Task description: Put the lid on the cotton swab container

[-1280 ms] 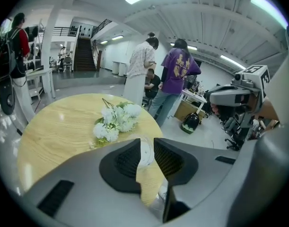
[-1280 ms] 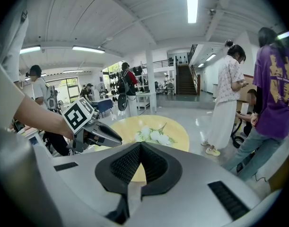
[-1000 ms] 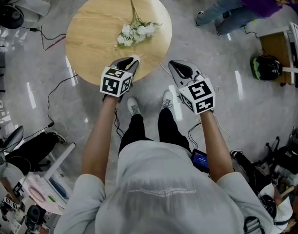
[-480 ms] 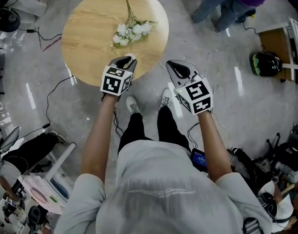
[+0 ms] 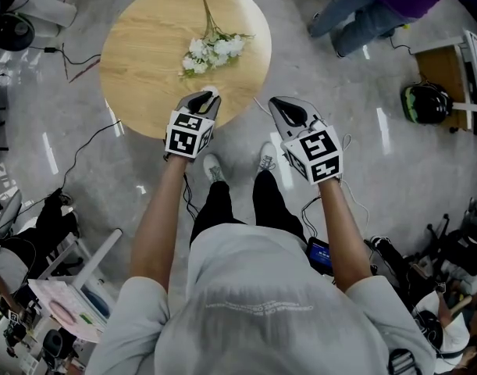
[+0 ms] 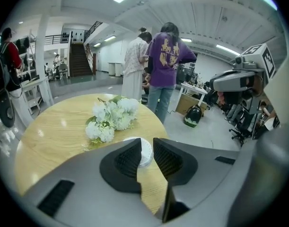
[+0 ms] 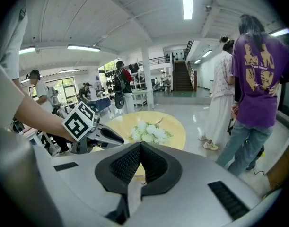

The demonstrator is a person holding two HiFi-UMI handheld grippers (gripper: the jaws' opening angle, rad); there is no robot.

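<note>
Left gripper view: a small white round piece (image 6: pixel 145 153), flat with a dotted top, lies on the round wooden table (image 6: pixel 49 136) near its edge, close to a white flower bunch (image 6: pixel 111 119). Lid or container, cannot tell. Left gripper (image 6: pixel 147 142): jaws part-open and closing, the piece showing in the gap, pads not on it. Right gripper (image 7: pixel 139 146): jaws together, nothing between them, held over the floor beside the table. Print on a bystander's purple shirt (image 7: pixel 258 74) too blurred to read.
</note>
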